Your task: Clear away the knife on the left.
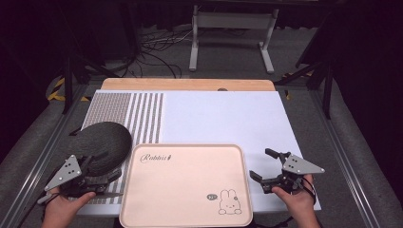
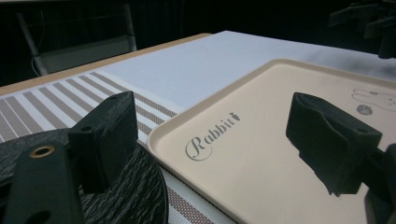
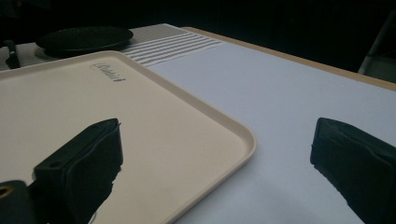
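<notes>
A beige tray printed with "Rabbit" and a small rabbit drawing lies at the near middle of the table. A dark, textured round plate sits to its left on the striped end of the mat. My left gripper is held low at the plate's near edge. Its jaws stand wide open, one over the plate and one over the tray, with nothing gripped. My right gripper is open beside the tray's right rim. One of its jaws is over the tray, the other over the white mat.
The white mat with its striped left part covers most of the wooden table. Beyond the table a white metal frame and loose cables lie on the dark floor. Metal rails run along both table sides.
</notes>
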Tool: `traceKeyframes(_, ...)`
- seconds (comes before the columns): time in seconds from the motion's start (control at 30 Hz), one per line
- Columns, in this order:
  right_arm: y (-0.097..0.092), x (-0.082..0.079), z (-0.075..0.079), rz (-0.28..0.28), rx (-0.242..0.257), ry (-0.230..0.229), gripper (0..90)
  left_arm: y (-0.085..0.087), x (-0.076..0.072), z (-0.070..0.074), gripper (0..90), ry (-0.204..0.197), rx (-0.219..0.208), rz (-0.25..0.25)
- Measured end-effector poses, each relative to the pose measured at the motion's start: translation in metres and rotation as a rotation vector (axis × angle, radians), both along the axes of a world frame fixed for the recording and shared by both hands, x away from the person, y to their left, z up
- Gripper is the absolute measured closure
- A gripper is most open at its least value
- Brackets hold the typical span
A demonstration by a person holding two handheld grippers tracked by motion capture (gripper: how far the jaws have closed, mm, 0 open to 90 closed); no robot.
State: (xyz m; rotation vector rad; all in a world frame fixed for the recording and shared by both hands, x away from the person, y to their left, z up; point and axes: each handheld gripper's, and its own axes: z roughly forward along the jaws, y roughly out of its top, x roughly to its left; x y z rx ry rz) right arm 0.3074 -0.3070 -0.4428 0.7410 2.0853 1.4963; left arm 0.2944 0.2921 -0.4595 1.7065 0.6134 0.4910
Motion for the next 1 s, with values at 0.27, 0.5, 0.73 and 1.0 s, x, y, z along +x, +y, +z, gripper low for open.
traceKeyframes(0.27,-0.001,0.000,0.001,0.001,0.008,0.000,3.1,-0.004,0.003,0.013,17.3,0.031,0.065,-0.022)
traceKeyframes(0.5,0.000,0.000,0.000,0.001,0.005,0.004,3.0,-0.002,0.005,0.015,18.0,0.069,0.127,-0.033)
traceKeyframes(0.73,0.001,0.000,0.000,0.006,0.005,0.008,2.9,0.001,0.005,0.023,17.8,0.093,0.199,-0.038)
traceKeyframes(1.0,0.002,0.001,-0.001,0.010,0.003,0.012,2.9,0.002,0.006,0.030,18.2,0.120,0.278,-0.063)
